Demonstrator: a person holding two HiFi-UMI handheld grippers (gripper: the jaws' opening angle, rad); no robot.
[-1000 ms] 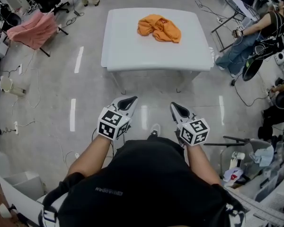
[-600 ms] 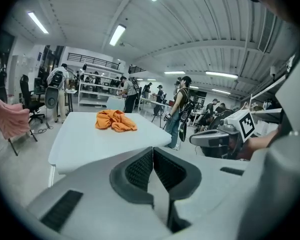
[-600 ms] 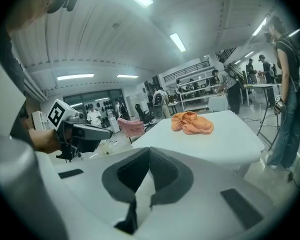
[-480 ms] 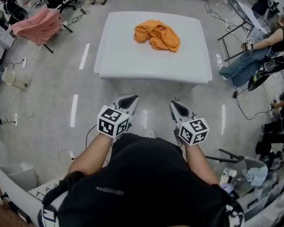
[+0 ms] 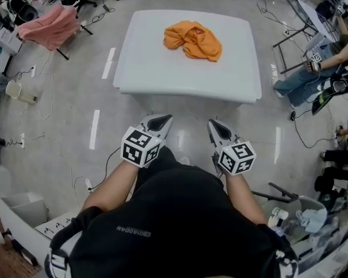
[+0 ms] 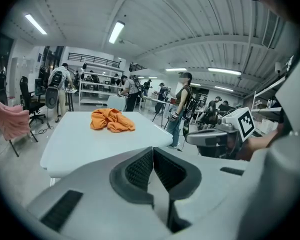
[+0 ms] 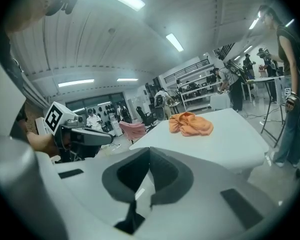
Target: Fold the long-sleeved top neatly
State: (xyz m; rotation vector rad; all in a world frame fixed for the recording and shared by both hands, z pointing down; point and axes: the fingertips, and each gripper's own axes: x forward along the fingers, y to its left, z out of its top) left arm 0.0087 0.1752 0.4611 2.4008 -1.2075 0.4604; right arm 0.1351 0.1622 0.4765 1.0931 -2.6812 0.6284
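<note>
Fingers point(image 6: 140, 170) of the left gripper point(image 5: 160, 120) and right gripper point(image 5: 216, 127) are pressed together on nothing, carried side by side at the person's waist, short of the bench point(image 5: 162, 77). Farther off, the top point(image 5: 193, 39) lies crumpled toward the bench's far side, untouched, probably because no reach has begun.

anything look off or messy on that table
Only the orange top: it lies crumpled in a heap toward the far side of the white table, not spread flat. Nothing looks spilled or damaged. The left tool and right tool are shut, empty, short of the table.
</note>
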